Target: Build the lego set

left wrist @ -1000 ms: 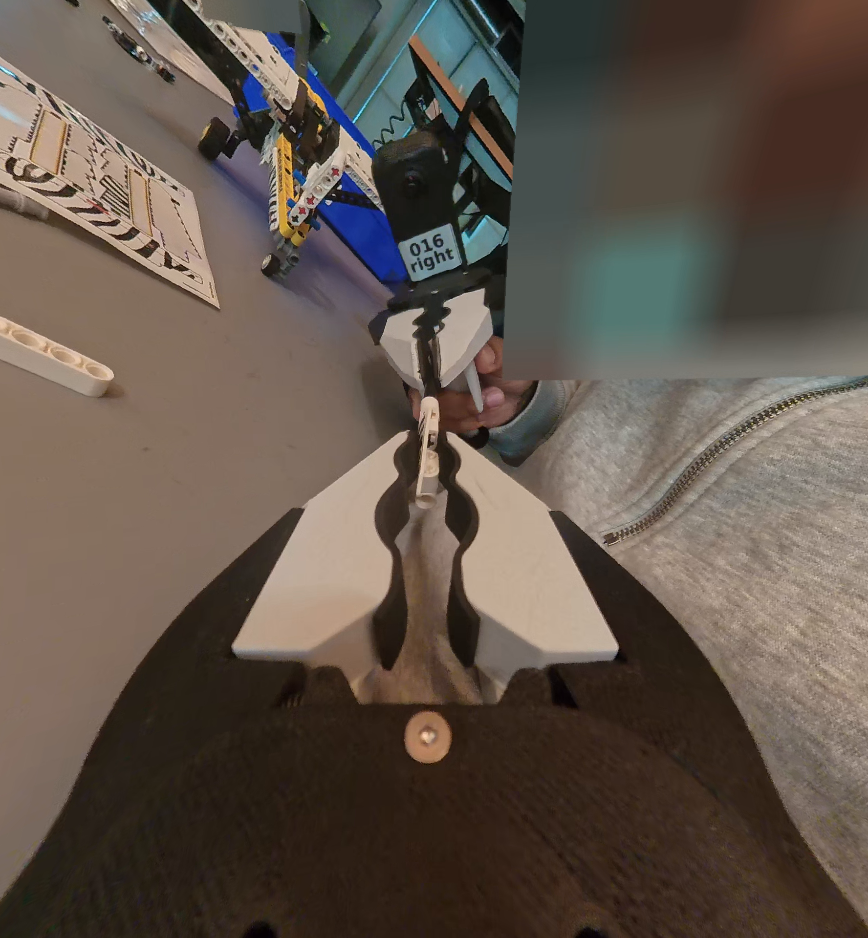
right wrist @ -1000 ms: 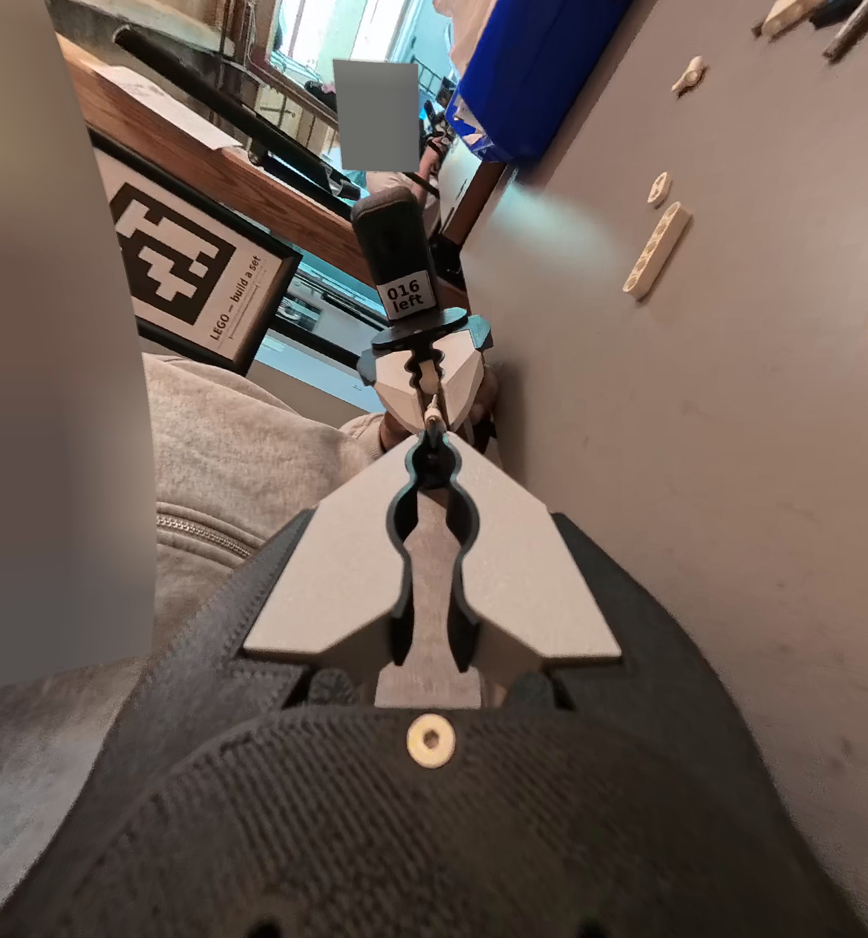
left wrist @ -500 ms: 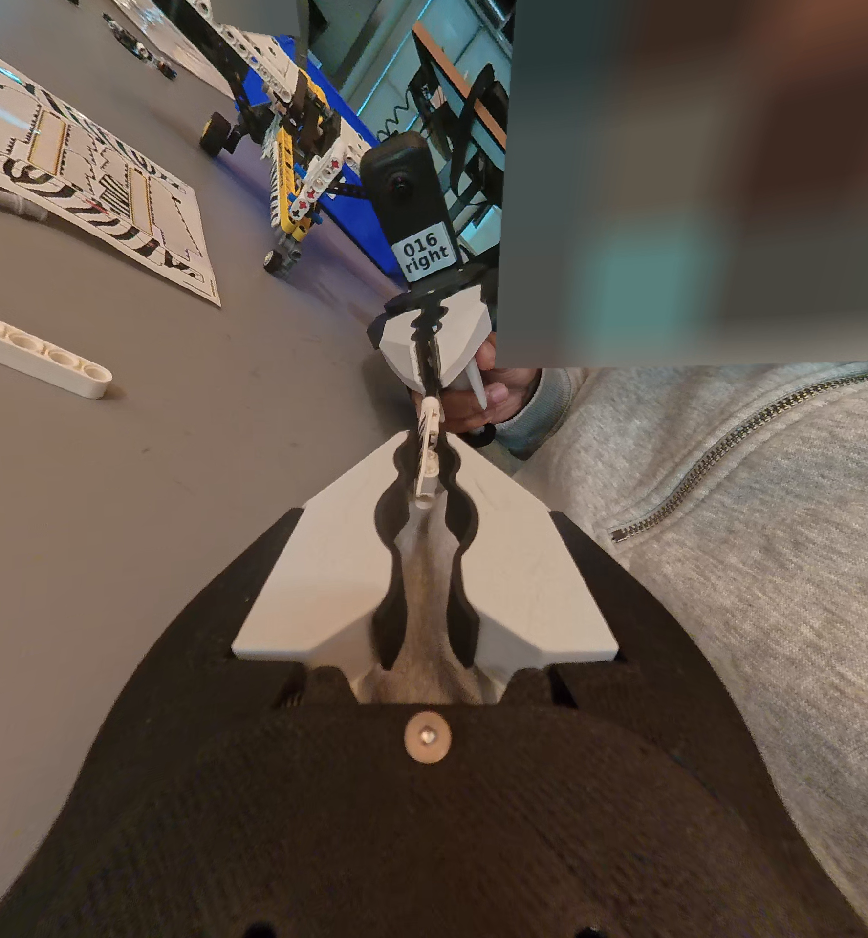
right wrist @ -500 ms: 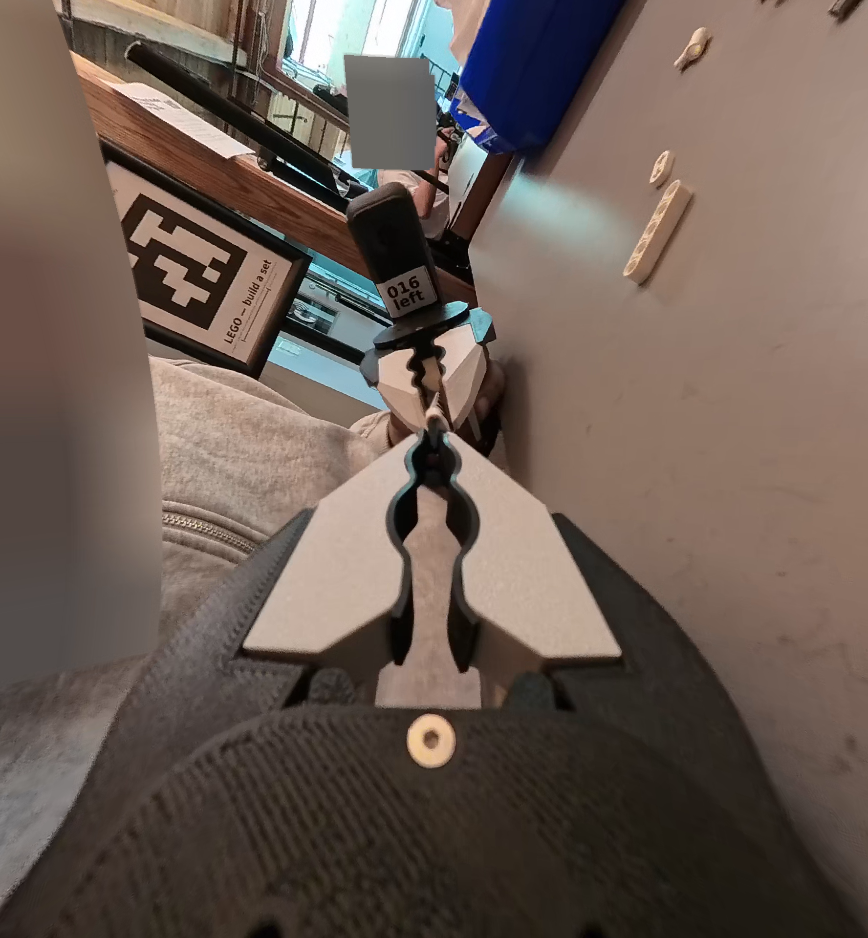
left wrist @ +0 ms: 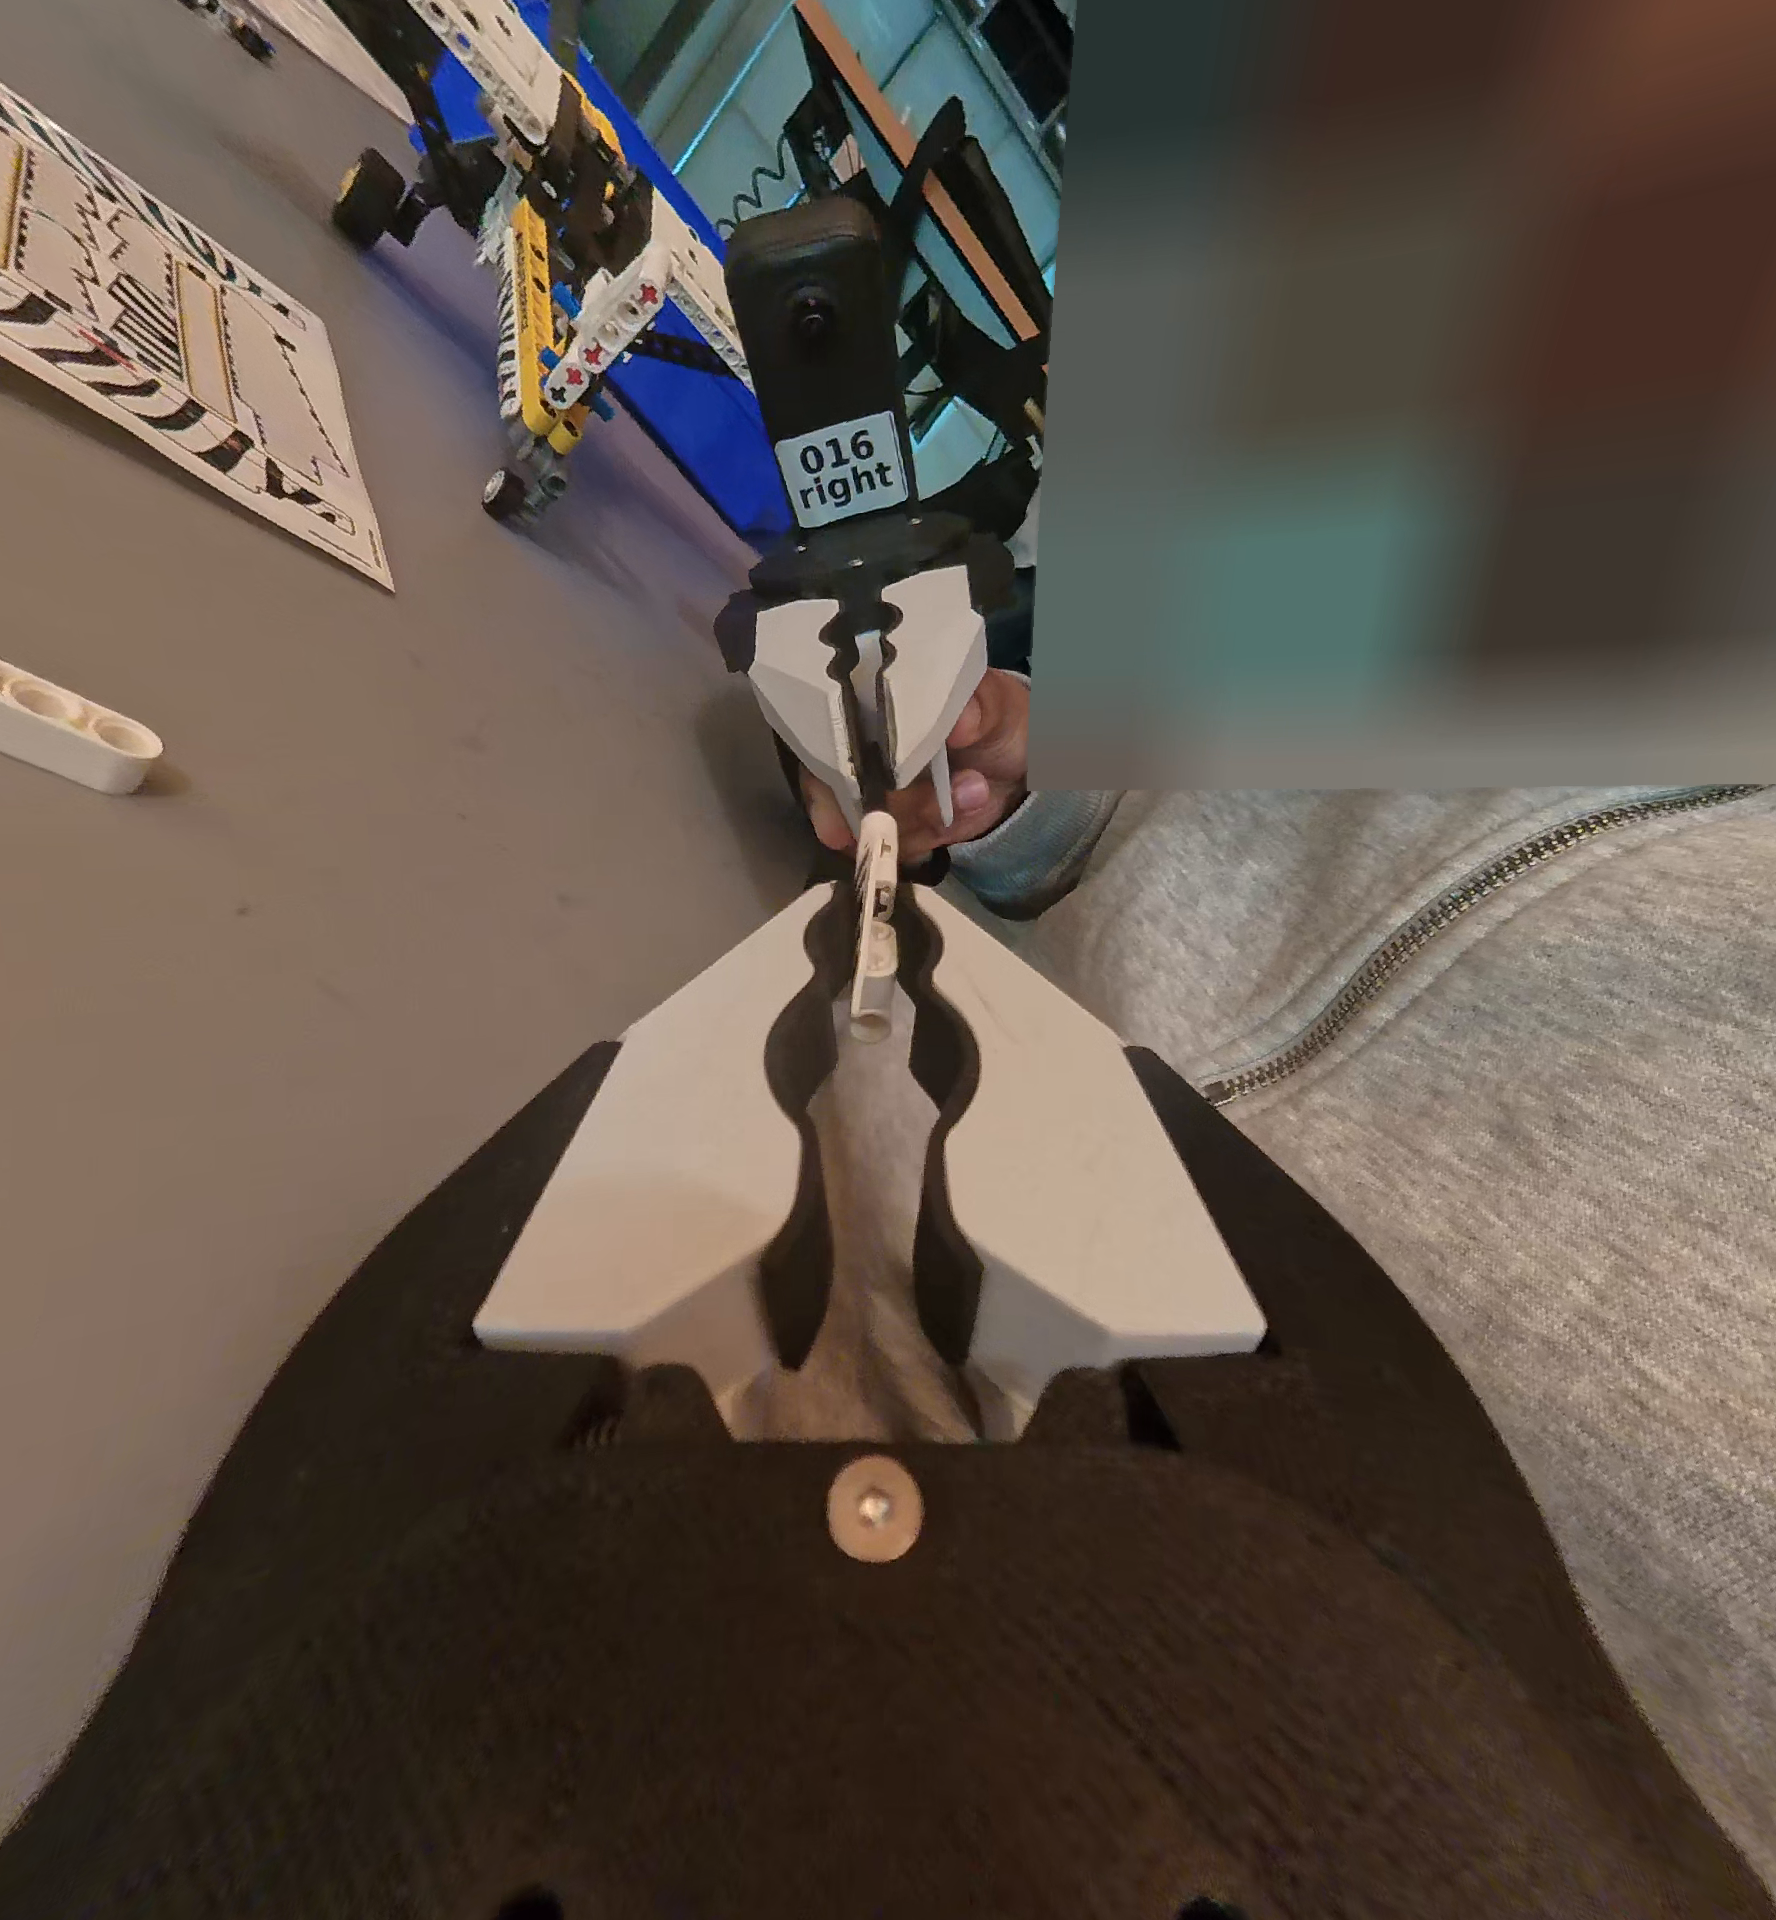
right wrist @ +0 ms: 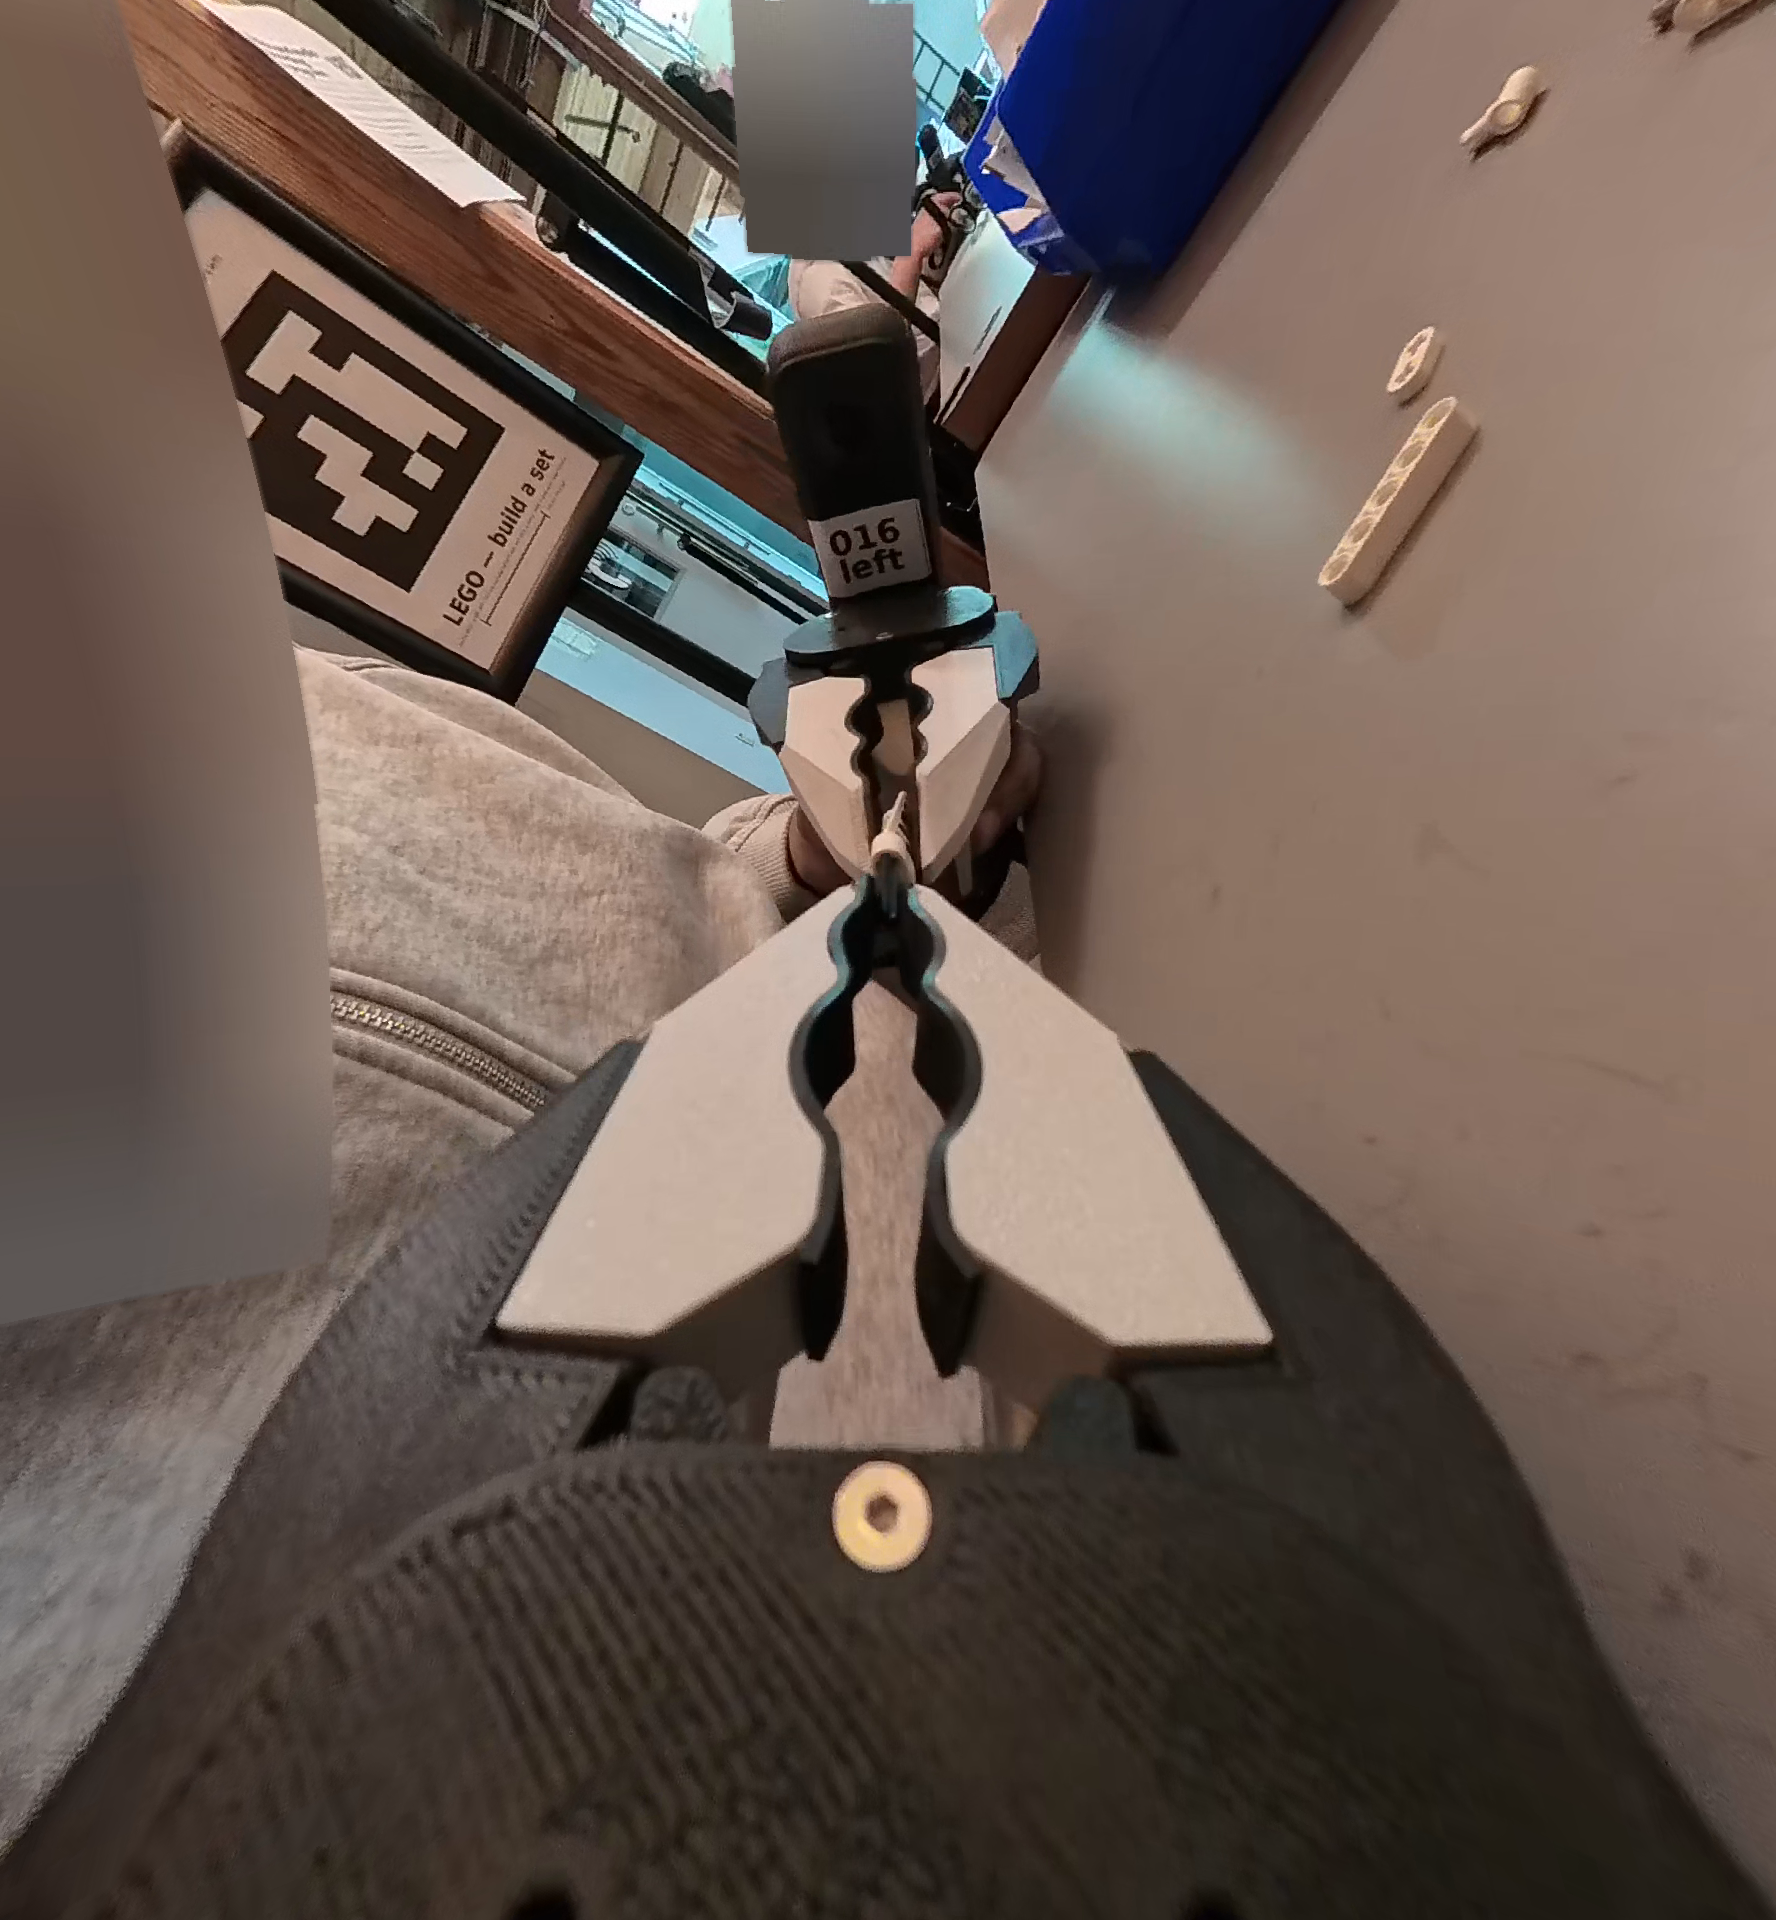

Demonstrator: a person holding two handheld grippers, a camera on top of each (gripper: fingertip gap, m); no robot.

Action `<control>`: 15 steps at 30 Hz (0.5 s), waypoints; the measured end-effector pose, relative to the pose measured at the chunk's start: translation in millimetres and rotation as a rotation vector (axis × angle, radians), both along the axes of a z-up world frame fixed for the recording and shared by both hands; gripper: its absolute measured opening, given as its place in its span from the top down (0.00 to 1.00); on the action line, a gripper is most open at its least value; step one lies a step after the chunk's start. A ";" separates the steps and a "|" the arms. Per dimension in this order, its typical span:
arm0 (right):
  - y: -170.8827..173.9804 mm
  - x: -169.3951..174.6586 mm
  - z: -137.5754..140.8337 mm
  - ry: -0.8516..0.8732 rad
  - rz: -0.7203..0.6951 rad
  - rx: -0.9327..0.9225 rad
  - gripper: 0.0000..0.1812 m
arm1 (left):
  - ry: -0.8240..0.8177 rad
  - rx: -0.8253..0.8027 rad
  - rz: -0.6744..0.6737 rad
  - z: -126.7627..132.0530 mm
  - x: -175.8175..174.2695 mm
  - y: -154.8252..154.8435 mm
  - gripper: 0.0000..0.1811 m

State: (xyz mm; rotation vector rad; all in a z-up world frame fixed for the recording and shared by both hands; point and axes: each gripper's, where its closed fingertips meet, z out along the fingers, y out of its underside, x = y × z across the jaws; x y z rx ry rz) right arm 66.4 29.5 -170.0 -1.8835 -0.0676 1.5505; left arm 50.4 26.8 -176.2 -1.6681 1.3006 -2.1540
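My left gripper (left wrist: 871, 935) is shut on a small white Lego connector (left wrist: 876, 940), which sticks out past the fingertips. My right gripper (right wrist: 889, 912) faces it tip to tip and is shut on a small dark piece (right wrist: 892, 906) that meets the white connector (right wrist: 890, 844). The right gripper also shows in the left wrist view (left wrist: 868, 795), and the left gripper in the right wrist view (right wrist: 889, 821). Both are held above a grey zip sweatshirt (left wrist: 1435, 1143) at the edge of the grey table (left wrist: 292, 987). The joint between the two pieces is too small to see.
A partly built yellow, white and black Lego vehicle (left wrist: 551, 260) stands at the back by a blue bin (left wrist: 702, 416). A sticker sheet (left wrist: 136, 343) and a white beam (left wrist: 42, 717) lie on the table. The right wrist view shows the beam (right wrist: 1398, 514), a small round piece (right wrist: 1412, 362) and a framed marker sign (right wrist: 396, 499). My left and right fingertips are right by each other.
Both grippers keep their grip and stay tip to tip. They have shifted slightly together, so the background has slid a little in both views.
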 end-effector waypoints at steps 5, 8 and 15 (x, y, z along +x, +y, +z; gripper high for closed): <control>-0.2 -0.3 -0.4 0.001 0.002 -0.002 0.99 | 0.007 -0.010 -0.011 -0.1 -0.1 -0.5 0.98; 0.1 -0.1 -0.5 0.005 0.000 -0.005 0.99 | 0.010 -0.016 -0.012 -0.1 0.2 -0.3 0.98; 0.3 -1.0 -0.5 0.022 -0.002 -0.017 0.98 | 0.010 -0.026 -0.016 0.5 0.0 0.1 0.98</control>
